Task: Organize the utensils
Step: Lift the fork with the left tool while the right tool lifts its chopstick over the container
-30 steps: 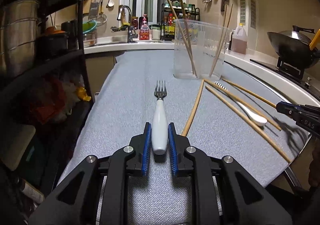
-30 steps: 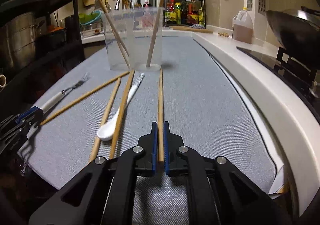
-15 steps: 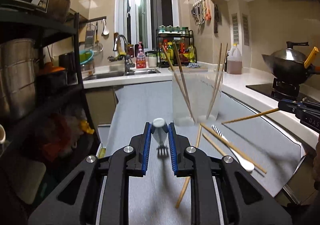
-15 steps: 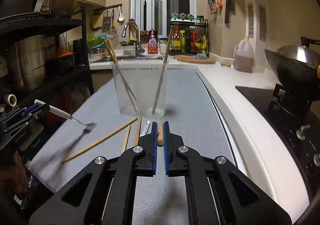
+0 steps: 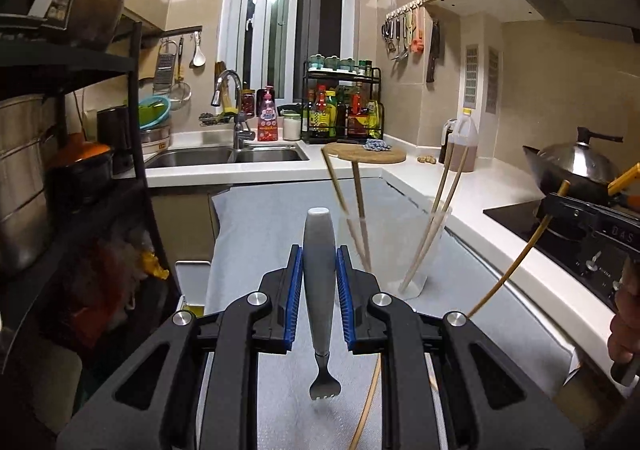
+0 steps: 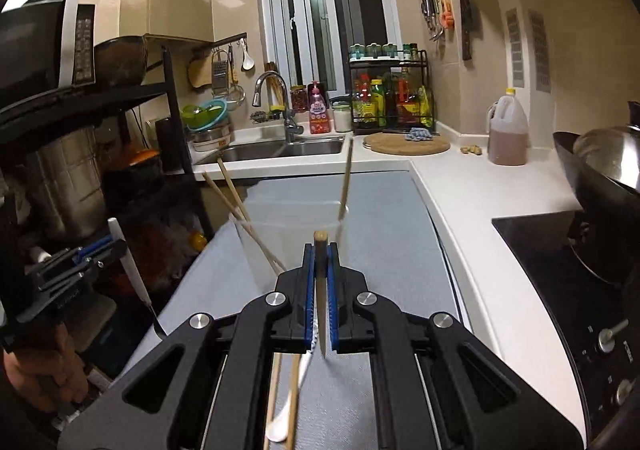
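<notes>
My left gripper [image 5: 319, 262] is shut on a white-handled fork [image 5: 320, 290], held upright in the air with its tines pointing down. My right gripper [image 6: 321, 262] is shut on a wooden chopstick [image 6: 321, 290], held upright with its tip pointing down. A clear plastic cup [image 6: 292, 226] with several chopsticks leaning in it stands on the grey mat just beyond both grippers; it also shows in the left wrist view [image 5: 400, 246]. Two chopsticks [image 6: 294, 390] and a white spoon [image 6: 280, 430] lie on the mat below my right gripper.
The grey mat [image 5: 260, 234] covers the counter. A black shelf rack [image 5: 80, 170] with pots stands on the left. A cooktop [image 6: 560, 270] with a wok [image 6: 608, 166] lies on the right. A sink [image 6: 280, 150], a spice rack and a round wooden board [image 6: 406, 143] are at the back.
Both grippers have lifted their utensils off the mat and turned them upright, tips down. Both have risen and moved closer to the cup.
</notes>
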A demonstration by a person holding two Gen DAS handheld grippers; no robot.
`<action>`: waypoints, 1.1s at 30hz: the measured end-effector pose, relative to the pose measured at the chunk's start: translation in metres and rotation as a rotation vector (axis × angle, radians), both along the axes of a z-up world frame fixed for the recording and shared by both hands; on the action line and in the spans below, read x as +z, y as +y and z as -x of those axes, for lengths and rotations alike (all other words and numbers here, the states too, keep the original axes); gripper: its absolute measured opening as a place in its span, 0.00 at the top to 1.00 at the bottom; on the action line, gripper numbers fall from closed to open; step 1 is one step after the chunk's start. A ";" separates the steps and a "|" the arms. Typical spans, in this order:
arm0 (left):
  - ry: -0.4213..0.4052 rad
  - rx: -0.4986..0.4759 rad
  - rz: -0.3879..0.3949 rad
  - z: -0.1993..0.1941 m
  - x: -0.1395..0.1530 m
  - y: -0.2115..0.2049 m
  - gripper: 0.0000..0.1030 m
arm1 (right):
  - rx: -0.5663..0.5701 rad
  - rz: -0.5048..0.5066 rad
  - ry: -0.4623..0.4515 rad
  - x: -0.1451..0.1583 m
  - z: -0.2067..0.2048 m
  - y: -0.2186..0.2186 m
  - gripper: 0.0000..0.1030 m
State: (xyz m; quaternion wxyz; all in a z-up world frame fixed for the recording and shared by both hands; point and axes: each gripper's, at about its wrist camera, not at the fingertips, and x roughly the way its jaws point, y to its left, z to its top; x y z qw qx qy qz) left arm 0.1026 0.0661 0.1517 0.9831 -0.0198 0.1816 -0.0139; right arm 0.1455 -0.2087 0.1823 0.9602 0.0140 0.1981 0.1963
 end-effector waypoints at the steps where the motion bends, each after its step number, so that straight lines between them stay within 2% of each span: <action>1: 0.000 -0.004 0.006 -0.004 0.007 0.000 0.83 | 0.003 0.000 -0.011 0.007 -0.002 0.003 0.94; 4: 0.006 -0.019 0.025 -0.016 0.023 0.000 0.83 | 0.018 -0.004 -0.029 0.030 -0.011 0.011 0.94; 7: 0.009 -0.047 0.065 -0.033 0.045 0.002 0.83 | 0.049 -0.052 -0.025 0.052 -0.024 0.012 0.94; 15: -0.049 -0.133 0.101 -0.070 0.111 -0.017 0.83 | 0.054 -0.109 -0.104 0.112 -0.055 0.018 0.94; 19: -0.066 -0.159 0.096 -0.094 0.125 -0.030 0.83 | 0.036 -0.112 -0.155 0.126 -0.071 0.025 0.94; 24: -0.012 -0.153 0.082 -0.132 0.106 -0.036 0.83 | 0.004 -0.071 -0.161 0.105 -0.101 0.035 0.94; 30: 0.101 -0.148 0.025 -0.168 0.066 -0.041 0.83 | -0.002 -0.034 -0.099 0.060 -0.130 0.042 0.94; 33: 0.153 -0.141 0.027 -0.180 0.048 -0.036 0.83 | -0.003 -0.009 -0.050 0.038 -0.143 0.044 0.94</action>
